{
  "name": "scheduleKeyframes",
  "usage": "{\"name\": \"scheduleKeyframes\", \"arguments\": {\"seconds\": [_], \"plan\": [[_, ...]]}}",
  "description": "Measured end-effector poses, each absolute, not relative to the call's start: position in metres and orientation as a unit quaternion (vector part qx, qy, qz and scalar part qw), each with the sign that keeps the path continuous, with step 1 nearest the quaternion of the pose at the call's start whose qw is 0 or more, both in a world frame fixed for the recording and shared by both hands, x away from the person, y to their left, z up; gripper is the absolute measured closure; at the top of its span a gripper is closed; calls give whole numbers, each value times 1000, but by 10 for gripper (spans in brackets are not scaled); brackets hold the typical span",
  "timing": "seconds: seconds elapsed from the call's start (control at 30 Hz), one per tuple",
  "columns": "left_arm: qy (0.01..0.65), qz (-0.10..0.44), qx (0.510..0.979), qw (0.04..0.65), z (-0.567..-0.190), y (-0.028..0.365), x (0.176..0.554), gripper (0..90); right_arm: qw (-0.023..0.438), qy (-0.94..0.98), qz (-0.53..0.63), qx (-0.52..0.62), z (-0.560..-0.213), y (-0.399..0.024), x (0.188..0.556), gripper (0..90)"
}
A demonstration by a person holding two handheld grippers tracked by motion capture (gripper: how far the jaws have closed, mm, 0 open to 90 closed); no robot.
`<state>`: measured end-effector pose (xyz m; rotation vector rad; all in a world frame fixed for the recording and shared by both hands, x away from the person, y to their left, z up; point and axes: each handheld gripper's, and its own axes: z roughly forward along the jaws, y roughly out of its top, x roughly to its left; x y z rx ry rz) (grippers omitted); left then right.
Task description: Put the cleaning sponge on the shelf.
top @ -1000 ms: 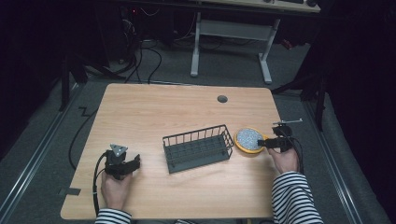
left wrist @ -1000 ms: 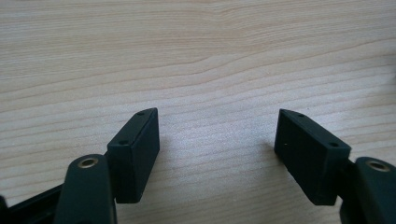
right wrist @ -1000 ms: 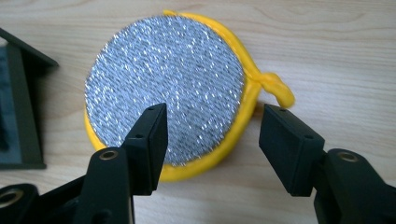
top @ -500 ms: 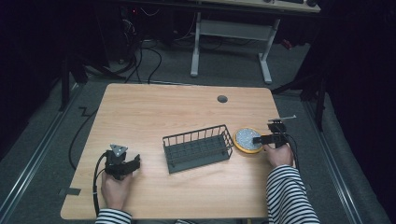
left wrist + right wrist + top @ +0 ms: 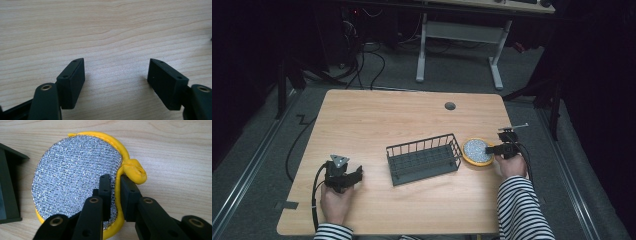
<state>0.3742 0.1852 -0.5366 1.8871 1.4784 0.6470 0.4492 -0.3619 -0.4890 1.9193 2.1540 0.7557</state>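
My right gripper [image 5: 115, 182] has just been closing, and in the right gripper view its jaws now pinch the near edge of the scouring pad [image 5: 75, 177]: one pad sits on the silver mesh face, the other outside the yellow rim [image 5: 119, 173], with the rim squeezed thin between them. The rim puckers into a soft lump just past my fingertips, so I judge the body to be sponge or foam: light, squashy, easily bent. The metallic mesh looks rough enough to give grip, so slipping seems unlikely, but a pinch this close to the edge may let the pad droop or fold as it comes up. A bite further in toward the middle of the disc would carry it flatter; the rim is the only part that stands proud enough to catch.

The scouring pad lies flat on the worktop [image 5: 377, 120], just beside the right end of the wire rack [image 5: 424, 158], close but seemingly not touching. Nothing about it looks fragile; I expect it to spring back once let go.

My left gripper [image 5: 357, 175] rests on the worktop well to the left of the wire rack, its jaws standing wide apart over bare wood with nothing between them.
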Motion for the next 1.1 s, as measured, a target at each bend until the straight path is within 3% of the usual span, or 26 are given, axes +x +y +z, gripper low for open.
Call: {"name": "scheduleKeyframes", "arguments": {"seconds": [1.1], "plan": [[549, 239, 731, 328, -536, 182, 376, 308, 135, 744, 341, 559, -429, -363, 420, 833]]}}
